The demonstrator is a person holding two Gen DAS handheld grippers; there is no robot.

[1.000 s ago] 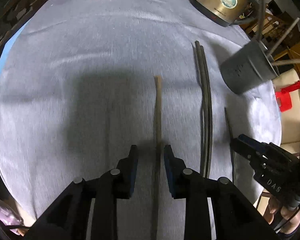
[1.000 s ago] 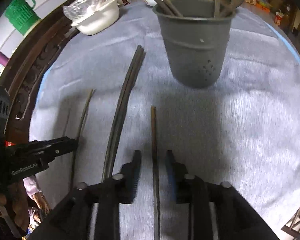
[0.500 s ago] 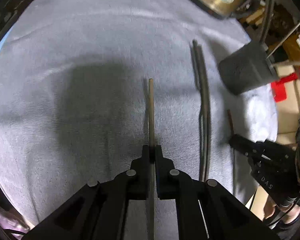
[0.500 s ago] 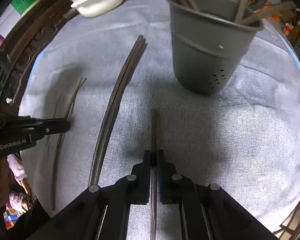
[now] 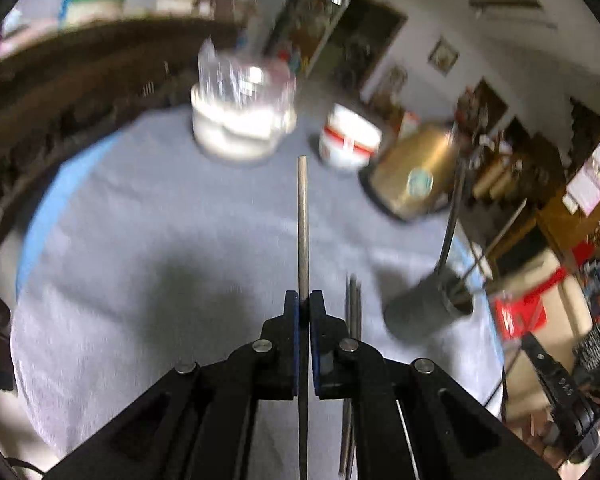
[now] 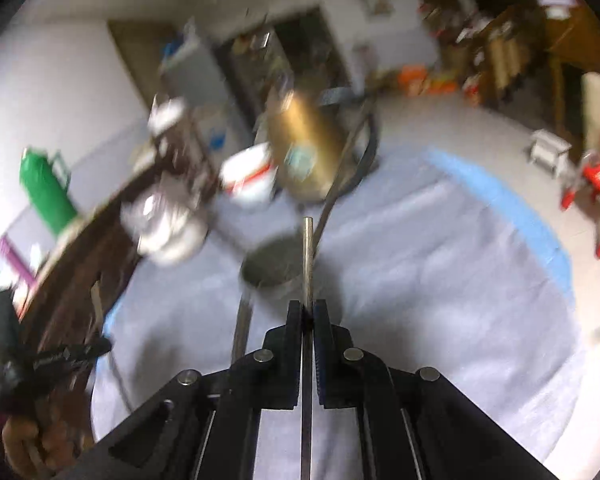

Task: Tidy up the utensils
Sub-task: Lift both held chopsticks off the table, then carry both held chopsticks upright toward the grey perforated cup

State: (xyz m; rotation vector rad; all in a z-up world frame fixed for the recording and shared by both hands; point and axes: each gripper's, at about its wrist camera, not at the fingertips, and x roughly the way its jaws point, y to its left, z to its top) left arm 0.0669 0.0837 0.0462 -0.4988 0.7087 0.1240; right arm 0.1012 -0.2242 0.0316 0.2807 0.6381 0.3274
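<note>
**Two chopsticks gripped, both clear of the cloth**

On the grey tablecloth (image 5: pixel 148 248), from the left: a white bowl covered in clear plastic (image 5: pixel 240 120), a white bowl with red trim (image 5: pixel 350 140), a gold kettle (image 5: pixel 414 172), then the dark grey utensil cup (image 5: pixel 428 312) with several sticks leaning in it (blurred). A dark chopstick pair (image 5: pixel 352 304) lies on the cloth beside the cup.

The left gripper (image 5: pixel 304 300) is clamped on a thin brown chopstick (image 5: pixel 302 220), pointing forward and downward. The right gripper (image 6: pixel 307 308) pinches a second brown chopstick (image 6: pixel 308 256), whose tip shows over the cup's mouth.
</note>
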